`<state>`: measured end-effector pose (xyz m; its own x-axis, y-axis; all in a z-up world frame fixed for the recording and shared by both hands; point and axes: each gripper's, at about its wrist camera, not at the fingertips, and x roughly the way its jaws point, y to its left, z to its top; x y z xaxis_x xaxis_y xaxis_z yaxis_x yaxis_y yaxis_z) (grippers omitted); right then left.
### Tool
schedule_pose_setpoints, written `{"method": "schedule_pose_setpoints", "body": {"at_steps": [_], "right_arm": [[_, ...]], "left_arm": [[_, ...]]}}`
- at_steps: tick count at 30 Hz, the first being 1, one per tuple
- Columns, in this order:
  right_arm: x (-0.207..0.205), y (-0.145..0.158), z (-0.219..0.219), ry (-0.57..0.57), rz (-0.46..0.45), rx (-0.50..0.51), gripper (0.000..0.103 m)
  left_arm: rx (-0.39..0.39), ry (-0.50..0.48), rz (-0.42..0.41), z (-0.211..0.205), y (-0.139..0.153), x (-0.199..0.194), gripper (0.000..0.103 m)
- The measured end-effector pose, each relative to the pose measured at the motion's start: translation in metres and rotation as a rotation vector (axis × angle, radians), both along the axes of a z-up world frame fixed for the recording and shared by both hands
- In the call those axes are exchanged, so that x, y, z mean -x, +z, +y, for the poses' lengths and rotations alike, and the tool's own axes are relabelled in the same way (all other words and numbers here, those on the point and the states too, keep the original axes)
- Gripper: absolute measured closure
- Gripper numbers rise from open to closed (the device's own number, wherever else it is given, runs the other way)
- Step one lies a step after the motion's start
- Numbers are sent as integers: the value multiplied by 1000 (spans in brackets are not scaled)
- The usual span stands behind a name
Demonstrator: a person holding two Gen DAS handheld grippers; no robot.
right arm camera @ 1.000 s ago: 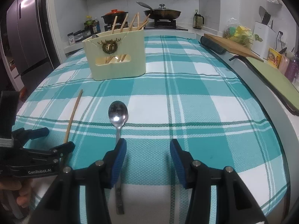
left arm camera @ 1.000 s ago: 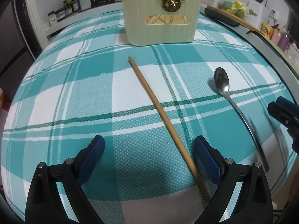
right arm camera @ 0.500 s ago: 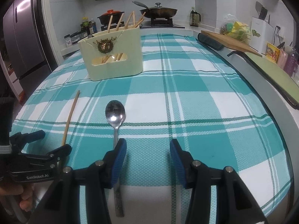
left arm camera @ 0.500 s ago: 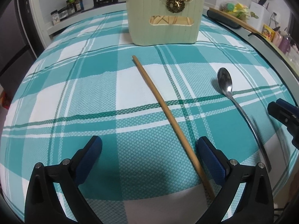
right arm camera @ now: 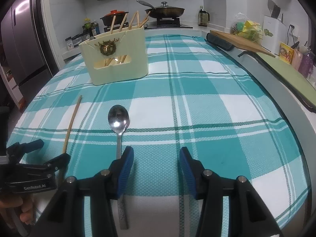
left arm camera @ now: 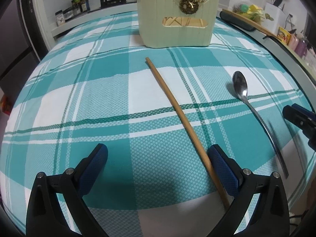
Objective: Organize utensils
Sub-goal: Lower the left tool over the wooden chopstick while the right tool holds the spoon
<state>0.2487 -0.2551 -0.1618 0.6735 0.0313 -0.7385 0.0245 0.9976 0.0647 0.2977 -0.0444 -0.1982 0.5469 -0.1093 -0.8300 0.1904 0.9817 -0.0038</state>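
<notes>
My left gripper (left arm camera: 158,159) gapes wide over the cloth (left arm camera: 102,90), gripping nothing; the chopstick (left arm camera: 178,110) lies just inside its right finger; the spoon (right arm camera: 118,126) lies beside my right gripper (right arm camera: 156,158), half-open and empty; the holder (right arm camera: 115,57) stands beyond.

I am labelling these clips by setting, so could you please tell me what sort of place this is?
Most likely a home kitchen. A lidded dark frying pan sits on a gas hob behind the teal-and-white checked tablecloth, a tall grey refrigerator stands at the left, and a wooden cutting board lies on the side counter.
</notes>
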Motion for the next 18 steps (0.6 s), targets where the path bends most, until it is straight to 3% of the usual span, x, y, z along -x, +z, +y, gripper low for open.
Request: {"method": "schedule_pose_setpoints", "body": {"at_steps": [18], "right_arm": [[4, -1, 2, 7, 1, 4, 54]], "left_arm": [[8, 42, -7, 22, 0, 7, 0]]}}
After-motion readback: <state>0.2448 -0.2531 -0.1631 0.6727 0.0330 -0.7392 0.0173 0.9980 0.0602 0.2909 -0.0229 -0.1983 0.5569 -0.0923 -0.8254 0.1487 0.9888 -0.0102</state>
